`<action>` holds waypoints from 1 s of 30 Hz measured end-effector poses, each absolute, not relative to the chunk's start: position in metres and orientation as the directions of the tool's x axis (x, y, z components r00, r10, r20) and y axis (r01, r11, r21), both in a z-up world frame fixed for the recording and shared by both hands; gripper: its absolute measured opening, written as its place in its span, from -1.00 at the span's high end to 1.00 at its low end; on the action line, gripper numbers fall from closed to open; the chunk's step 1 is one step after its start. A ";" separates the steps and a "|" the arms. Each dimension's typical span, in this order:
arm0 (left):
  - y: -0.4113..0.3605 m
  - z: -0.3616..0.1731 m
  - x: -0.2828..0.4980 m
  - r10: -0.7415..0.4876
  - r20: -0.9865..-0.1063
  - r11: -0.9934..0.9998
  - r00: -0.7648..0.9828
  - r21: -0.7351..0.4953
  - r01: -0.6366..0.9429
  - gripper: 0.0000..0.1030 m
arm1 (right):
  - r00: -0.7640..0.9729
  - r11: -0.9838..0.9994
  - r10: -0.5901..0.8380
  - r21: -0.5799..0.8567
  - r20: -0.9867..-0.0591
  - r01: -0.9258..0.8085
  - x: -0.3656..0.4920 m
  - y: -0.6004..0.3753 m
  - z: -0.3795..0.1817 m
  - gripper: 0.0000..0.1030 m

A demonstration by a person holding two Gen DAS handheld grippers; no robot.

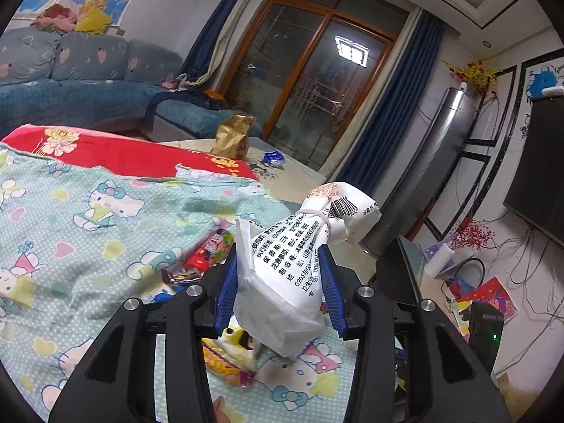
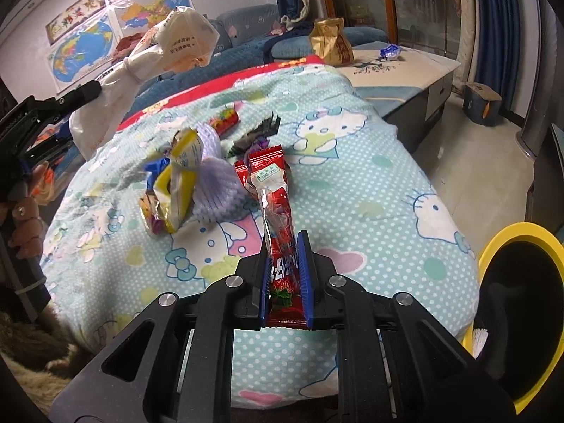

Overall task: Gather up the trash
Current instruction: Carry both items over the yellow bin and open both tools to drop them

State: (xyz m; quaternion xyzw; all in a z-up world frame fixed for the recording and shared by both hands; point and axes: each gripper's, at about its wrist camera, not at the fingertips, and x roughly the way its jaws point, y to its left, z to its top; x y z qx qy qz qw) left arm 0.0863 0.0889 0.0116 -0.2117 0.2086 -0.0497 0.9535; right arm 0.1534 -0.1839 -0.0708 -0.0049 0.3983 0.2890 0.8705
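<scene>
Two loads are in my jaws at once. My left gripper [image 1: 282, 282] is clamped on the belly of a white printed plastic bag [image 1: 292, 257] with a tied neck, lifted clear of the bed. My right gripper [image 2: 285, 275] pinches the lower end of a long red candy wrapper [image 2: 278, 218], whose clear upper part stands free above the jaws.

My worry is the wrapper: it is slick film held by one end, so a quick swing toward the yellow-rimmed black bin [image 2: 507, 282] at my lower right could let it slide out or flop short of the rim. The bag is bulky and soft; the jaws may be squeezing only loose film, and it could sag through.

More trash lies on the cartoon-cat bedspread [image 2: 352, 211]: a yellow packet [image 2: 183, 169], lilac foam netting [image 2: 218, 190], small wrappers.

What the bin holds is mostly lost in shadow, its far side cut off. The bag hides the bedspread beyond my left jaws.
</scene>
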 end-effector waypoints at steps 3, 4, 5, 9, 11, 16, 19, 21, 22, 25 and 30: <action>0.080 0.015 0.086 -0.202 -0.372 0.907 0.906 -0.420 0.030 0.20 | 0.529 0.835 0.499 0.218 -0.687 -0.504 0.152 -0.188 -0.065 0.81; 0.077 0.016 0.086 -0.207 -0.370 0.908 0.906 -0.417 0.038 0.20 | 0.533 0.837 0.498 0.218 -0.683 -0.502 0.152 -0.190 -0.063 0.81; 0.074 0.016 0.086 -0.213 -0.370 0.909 0.904 -0.415 0.044 0.20 | 0.537 0.838 0.497 0.218 -0.681 -0.500 0.152 -0.191 -0.062 0.81; 0.060 0.017 0.089 -0.242 -0.370 0.910 0.897 -0.408 0.078 0.20 | 0.552 0.846 0.490 0.215 -0.674 -0.488 0.152 -0.199 -0.058 0.81; 0.054 0.017 0.090 -0.254 -0.369 0.910 0.894 -0.404 0.091 0.20 | 0.562 0.852 0.484 0.213 -0.671 -0.479 0.152 -0.205 -0.056 0.81; 0.036 0.017 0.093 -0.282 -0.372 0.911 0.884 -0.394 0.125 0.20 | 0.582 0.868 0.464 0.210 -0.668 -0.451 0.152 -0.219 -0.054 0.81; 0.027 0.017 0.095 -0.297 -0.372 0.910 0.879 -0.388 0.143 0.20 | 0.594 0.878 0.451 0.209 -0.666 -0.431 0.153 -0.228 -0.053 0.81; 0.023 0.017 0.096 -0.304 -0.372 0.910 0.877 -0.385 0.153 0.20 | 0.603 0.884 0.442 0.209 -0.664 -0.418 0.154 -0.235 -0.052 0.81; 0.020 0.017 0.097 -0.309 -0.373 0.911 0.875 -0.381 0.159 0.20 | 0.607 0.887 0.438 0.208 -0.663 -0.412 0.154 -0.237 -0.051 0.81; 0.011 0.017 0.099 -0.322 -0.374 0.910 0.870 -0.376 0.176 0.20 | 0.621 0.896 0.425 0.210 -0.658 -0.391 0.155 -0.246 -0.050 0.81; -0.003 0.017 0.101 -0.342 -0.375 0.910 0.862 -0.361 0.203 0.20 | 0.643 0.909 0.406 0.212 -0.650 -0.359 0.156 -0.259 -0.047 0.81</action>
